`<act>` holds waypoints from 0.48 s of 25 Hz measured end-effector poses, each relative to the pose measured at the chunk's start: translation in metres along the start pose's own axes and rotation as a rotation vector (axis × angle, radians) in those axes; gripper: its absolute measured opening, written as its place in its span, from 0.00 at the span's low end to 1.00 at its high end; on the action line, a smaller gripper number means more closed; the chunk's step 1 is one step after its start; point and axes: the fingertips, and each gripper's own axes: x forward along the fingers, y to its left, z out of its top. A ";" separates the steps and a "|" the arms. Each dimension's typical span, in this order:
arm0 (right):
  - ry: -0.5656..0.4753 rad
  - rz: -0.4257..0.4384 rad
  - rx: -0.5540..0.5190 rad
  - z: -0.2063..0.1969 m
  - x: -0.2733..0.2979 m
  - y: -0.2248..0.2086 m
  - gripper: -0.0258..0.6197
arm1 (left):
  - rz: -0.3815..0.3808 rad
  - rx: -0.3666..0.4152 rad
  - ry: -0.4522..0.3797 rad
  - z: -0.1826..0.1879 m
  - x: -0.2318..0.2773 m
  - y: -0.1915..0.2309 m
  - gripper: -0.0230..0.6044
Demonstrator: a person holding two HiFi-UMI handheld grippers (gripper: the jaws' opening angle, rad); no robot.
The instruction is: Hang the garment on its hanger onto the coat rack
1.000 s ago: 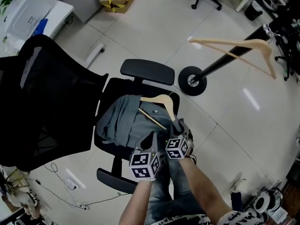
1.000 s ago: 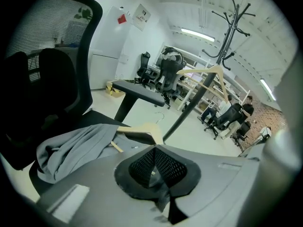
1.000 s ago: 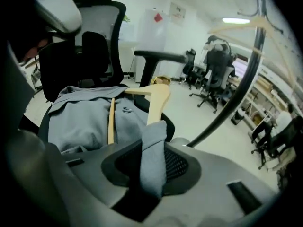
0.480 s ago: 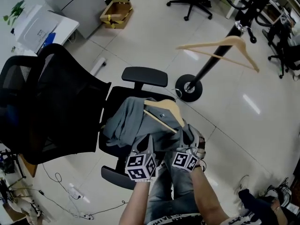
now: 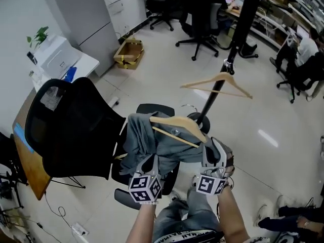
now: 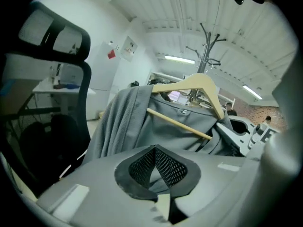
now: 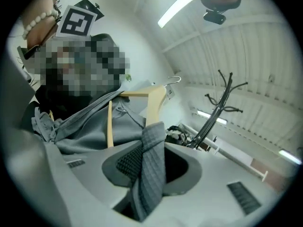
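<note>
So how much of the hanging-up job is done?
Done: the garment sits on its wooden hanger. In hand: the left gripper and right gripper both pinch its cloth, holding it up above the chair. Left: the hook is not yet on the coat rack, where a bare hanger hangs.

Black mesh chair (image 5: 71, 128); cardboard box (image 5: 129, 53) (beside white cabinet (image 5: 96, 19)).

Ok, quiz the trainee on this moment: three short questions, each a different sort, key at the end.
1. What already hangs on the coat rack?
2. The garment sits on its hanger. True or false: that hanger's hook is over the rack.
3. The right gripper grips: A) bare wood; B) grey fabric; C) nothing.
Key: 1 an empty wooden hanger; 2 false; 3 B.
</note>
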 end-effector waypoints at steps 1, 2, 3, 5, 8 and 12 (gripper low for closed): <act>-0.022 -0.014 -0.008 0.010 -0.001 -0.018 0.23 | -0.007 0.019 -0.023 0.014 -0.006 -0.007 0.02; -0.041 -0.028 -0.015 0.018 -0.003 -0.036 0.23 | -0.014 0.041 -0.047 0.028 -0.011 -0.014 0.02; -0.057 -0.042 -0.020 0.026 -0.005 -0.054 0.23 | -0.021 0.064 -0.068 0.043 -0.015 -0.022 0.02; -0.085 -0.070 -0.030 0.040 -0.009 -0.089 0.23 | -0.034 0.095 -0.113 0.073 -0.025 -0.037 0.02; -0.129 -0.110 -0.036 0.059 -0.013 -0.143 0.23 | -0.053 0.119 -0.188 0.117 -0.039 -0.062 0.02; -0.220 -0.163 -0.064 0.085 -0.017 -0.221 0.23 | -0.098 0.136 -0.287 0.165 -0.054 -0.106 0.02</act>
